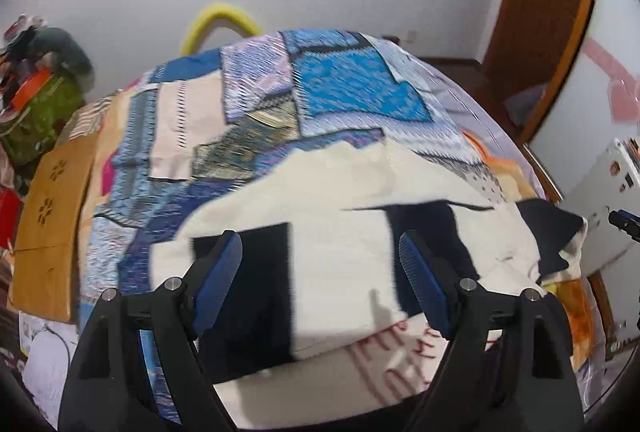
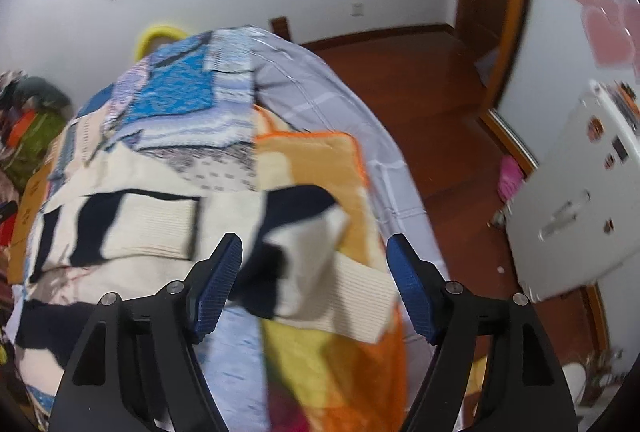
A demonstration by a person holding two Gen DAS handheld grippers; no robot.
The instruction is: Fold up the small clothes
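One garment: a cream knit sweater [image 1: 340, 252] with navy blocks, lying on a bed covered by a blue patchwork quilt [image 1: 224, 119]. Its long axis runs left to right across the near part of the bed; one sleeve [image 2: 320, 252] trails rightward onto an orange blanket [image 2: 320, 155]. Two grippers: left gripper [image 1: 320, 284] and right gripper [image 2: 314, 284], both spread, nothing pinched, above the sweater. Motion blur obscures the knit; the sweater's near edge is cut off.

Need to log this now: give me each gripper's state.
Left gripper: open, holding nothing, above the cream and navy knit garment.
Right gripper: open, empty, over that garment's sleeve.
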